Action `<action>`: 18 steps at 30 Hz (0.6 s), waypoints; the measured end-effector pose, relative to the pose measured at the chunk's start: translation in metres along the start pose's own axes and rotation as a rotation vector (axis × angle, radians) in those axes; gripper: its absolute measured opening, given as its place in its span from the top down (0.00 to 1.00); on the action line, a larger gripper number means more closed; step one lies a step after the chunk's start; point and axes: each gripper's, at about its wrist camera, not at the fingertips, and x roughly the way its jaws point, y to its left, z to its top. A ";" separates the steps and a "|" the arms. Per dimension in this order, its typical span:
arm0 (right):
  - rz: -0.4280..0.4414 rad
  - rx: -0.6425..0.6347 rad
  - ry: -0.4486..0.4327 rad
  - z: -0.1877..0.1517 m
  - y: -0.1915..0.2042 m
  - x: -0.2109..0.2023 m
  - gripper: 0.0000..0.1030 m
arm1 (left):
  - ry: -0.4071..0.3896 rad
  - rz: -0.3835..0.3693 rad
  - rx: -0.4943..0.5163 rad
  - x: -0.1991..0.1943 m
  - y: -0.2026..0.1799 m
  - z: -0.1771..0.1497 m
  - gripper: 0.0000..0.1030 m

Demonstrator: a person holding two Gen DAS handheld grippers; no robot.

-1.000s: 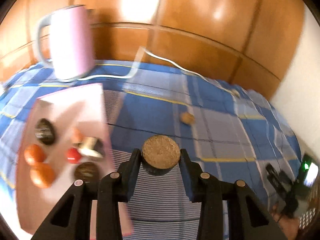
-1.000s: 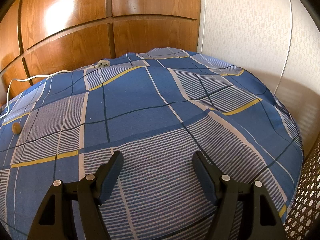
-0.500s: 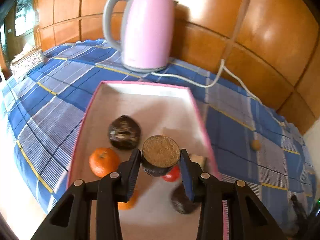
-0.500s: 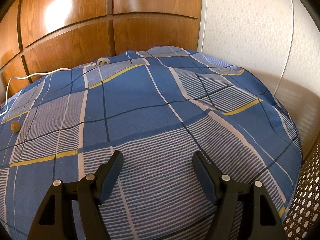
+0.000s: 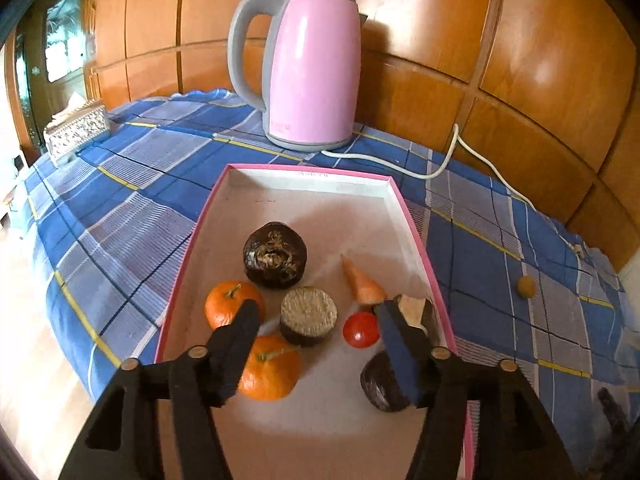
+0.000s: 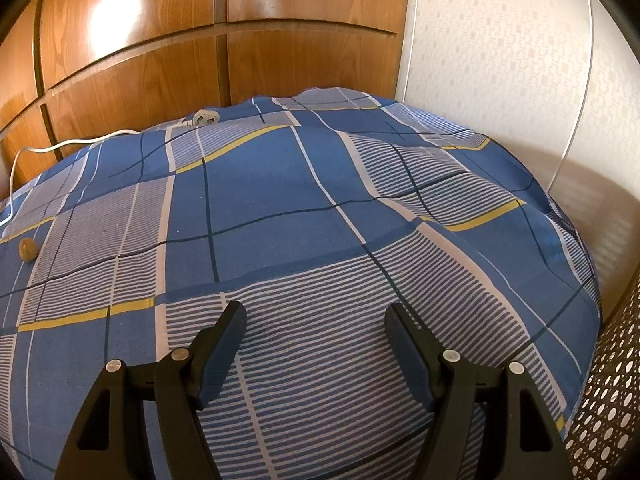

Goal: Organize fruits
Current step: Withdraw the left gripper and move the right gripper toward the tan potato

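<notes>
In the left wrist view a pink-rimmed tray (image 5: 412, 224) lies on the blue checked cloth. A dark round fruit with a flat brown cut top (image 5: 308, 315) sits in it between the jaws of my left gripper (image 5: 316, 312), which are opening; neither pad touches it. Around it lie two oranges (image 5: 230, 305) (image 5: 270, 370), a dark wrinkled fruit (image 5: 275, 255), a small red tomato (image 5: 360, 330), a carrot piece (image 5: 362, 283) and another dark fruit (image 5: 382, 384). A small tan fruit (image 5: 526, 287) (image 6: 27, 249) rests on the cloth. My right gripper (image 6: 314, 330) hangs open over bare cloth.
A pink kettle (image 5: 310, 68) stands behind the tray, its white cord (image 5: 444, 160) trailing right to a plug (image 6: 204, 117). A patterned tissue box (image 5: 76, 128) sits far left. Wooden panels back the table; a perforated basket (image 6: 604, 392) stands at the right edge.
My left gripper carried the flat-topped fruit leftward over the tray, then its jaws spread and the fruit now sits in the tray. The right gripper has not moved.
</notes>
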 end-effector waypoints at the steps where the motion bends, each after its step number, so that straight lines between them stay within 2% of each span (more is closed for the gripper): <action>1: -0.001 0.000 0.002 0.000 0.000 0.000 0.29 | -0.005 0.002 0.004 -0.004 0.000 -0.002 0.34; 9: 0.004 -0.020 0.027 0.005 0.003 0.001 0.29 | -0.018 0.014 0.031 -0.022 -0.002 -0.019 0.25; 18: 0.123 -0.089 0.065 0.009 0.031 -0.001 0.29 | -0.011 0.023 0.043 -0.028 0.000 -0.032 0.18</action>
